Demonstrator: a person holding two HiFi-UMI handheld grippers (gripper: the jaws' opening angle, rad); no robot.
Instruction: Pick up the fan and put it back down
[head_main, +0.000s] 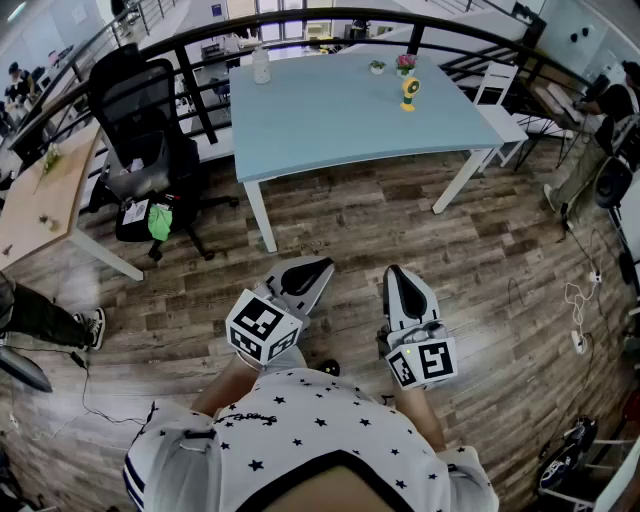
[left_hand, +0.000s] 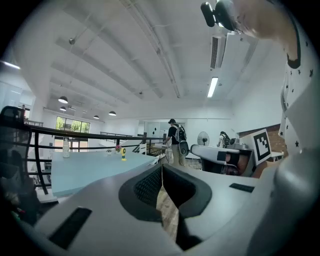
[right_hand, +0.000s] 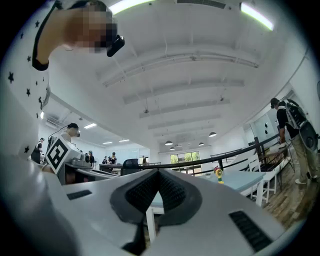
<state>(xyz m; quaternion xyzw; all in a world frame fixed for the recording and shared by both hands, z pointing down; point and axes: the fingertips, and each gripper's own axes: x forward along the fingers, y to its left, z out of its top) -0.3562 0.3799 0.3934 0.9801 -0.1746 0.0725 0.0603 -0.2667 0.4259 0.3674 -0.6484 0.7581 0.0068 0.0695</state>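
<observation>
- Head view: open wooden floor (head_main: 350, 220) lies between you and the light-blue counter (head_main: 330, 130), whose near edge is well ahead of both grippers. The fan (head_main: 409, 92), small and yellow, stands upright on the counter's far right part, near a pink potted flower (head_main: 404, 63). A bottle (head_main: 261, 66) stands at the far left corner. A black office chair (head_main: 140, 120) stands off the counter's left end, a white chair (head_main: 498, 95) stands by its right end, and a dark railing (head_main: 300, 22) curves behind. You hold the left gripper (head_main: 305, 280) and the right gripper (head_main: 398, 285) side by side close to your body, touching nothing.
- Left gripper view: your jaws are pressed together at the tips with nothing between them, and floor shows through the gap below. The fan (left_hand: 123, 154) sits well off to the left on the counter (left_hand: 90, 170). A person with a backpack (left_hand: 176, 142) stands beyond the counter's end.
- Right gripper view: these jaws are also pressed together and pinch nothing. The fan (right_hand: 218, 174) stands off to the right on the counter (right_hand: 240, 181), with the white chair (right_hand: 262, 175) just past it.
</observation>
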